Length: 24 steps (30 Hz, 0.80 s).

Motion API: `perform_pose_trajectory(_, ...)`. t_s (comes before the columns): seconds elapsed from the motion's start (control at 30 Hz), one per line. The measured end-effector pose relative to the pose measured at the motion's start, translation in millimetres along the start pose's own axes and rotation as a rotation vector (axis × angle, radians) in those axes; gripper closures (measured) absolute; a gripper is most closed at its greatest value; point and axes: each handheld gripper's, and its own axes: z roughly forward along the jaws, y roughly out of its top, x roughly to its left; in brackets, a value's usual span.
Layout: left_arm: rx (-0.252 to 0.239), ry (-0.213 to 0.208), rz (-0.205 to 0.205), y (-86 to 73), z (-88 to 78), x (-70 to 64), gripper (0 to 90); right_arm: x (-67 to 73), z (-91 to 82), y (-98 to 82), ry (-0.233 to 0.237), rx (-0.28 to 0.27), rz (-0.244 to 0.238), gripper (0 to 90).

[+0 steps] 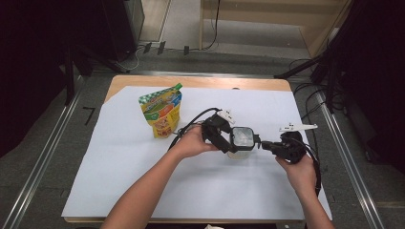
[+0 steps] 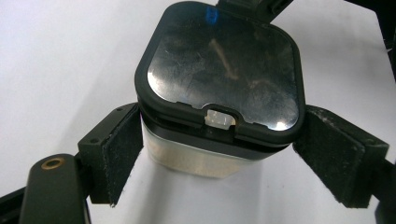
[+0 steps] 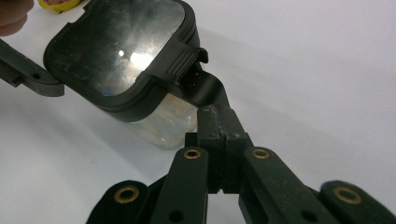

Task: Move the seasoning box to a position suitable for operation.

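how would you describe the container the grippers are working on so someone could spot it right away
On the white sheet covering the table, look right of centre, between the two grippers. The container there is a clear squarish box with a black-rimmed lid, unlike the colourful pouch standing farther left.

Colourful pouch, print too small to read, no other lettering

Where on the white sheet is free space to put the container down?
Free: the white sheet left of the forearm, and the far right corner behind the right gripper. Crowded: the middle, with container, left gripper, and snack pouch.
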Motion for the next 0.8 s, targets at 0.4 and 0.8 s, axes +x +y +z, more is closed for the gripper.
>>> perform_pose_trajectory(0.4,0.012,0.015,0.012,7.1,-5.0,-3.3,17.1,0.3,0.0,-0.1,0.0,-0.001,0.001,90.0)
perform_pose_trajectory(0.8,-0.051,-0.036,0.024,15.8,-20.7,-9.0,37.8,0.3,0.1,-0.1,0.002,-0.001,0.0,90.0)
